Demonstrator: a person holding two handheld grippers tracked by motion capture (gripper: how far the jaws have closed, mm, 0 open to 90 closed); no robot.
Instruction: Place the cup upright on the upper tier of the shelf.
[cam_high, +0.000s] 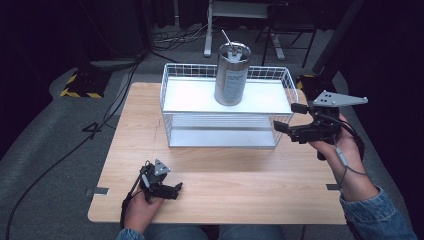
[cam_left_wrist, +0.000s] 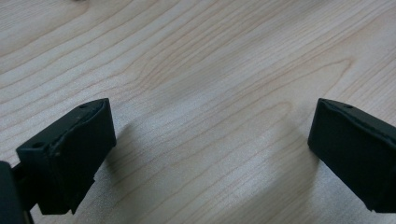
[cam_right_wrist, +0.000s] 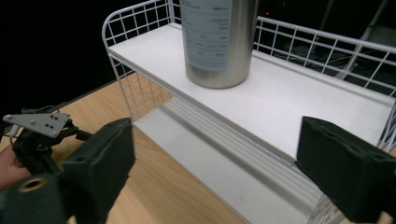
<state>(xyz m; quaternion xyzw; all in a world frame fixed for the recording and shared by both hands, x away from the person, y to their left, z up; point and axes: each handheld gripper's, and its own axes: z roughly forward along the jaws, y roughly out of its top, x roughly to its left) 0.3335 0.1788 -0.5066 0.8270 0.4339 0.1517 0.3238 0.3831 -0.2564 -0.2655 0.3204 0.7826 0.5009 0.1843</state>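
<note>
A tall steel canister (cam_high: 232, 75) with a pale label and a thin rod sticking out of its lid stands upright on the top shelf of a white wire rack (cam_high: 190, 95). My right gripper (cam_high: 289, 118) hovers at the rack's right end, jaws apart and empty. In the right gripper view the canister (cam_right_wrist: 217, 42) is ahead and above the gripper (cam_right_wrist: 215, 154), on the rack's shelf (cam_right_wrist: 303, 102). My left gripper (cam_high: 175, 190) rests low near the table's front edge. Its jaws (cam_left_wrist: 210, 126) stand wide apart over bare wood. The left gripper (cam_right_wrist: 39, 135) also appears far off in the right gripper view.
The wooden table (cam_high: 225, 175) has open room in front of the rack. The rack's lower shelf (cam_high: 220, 135) holds nothing. Beyond the table lie dark floor, cables, a yellow-and-black striped base (cam_high: 80, 85) and stand legs (cam_high: 207, 47).
</note>
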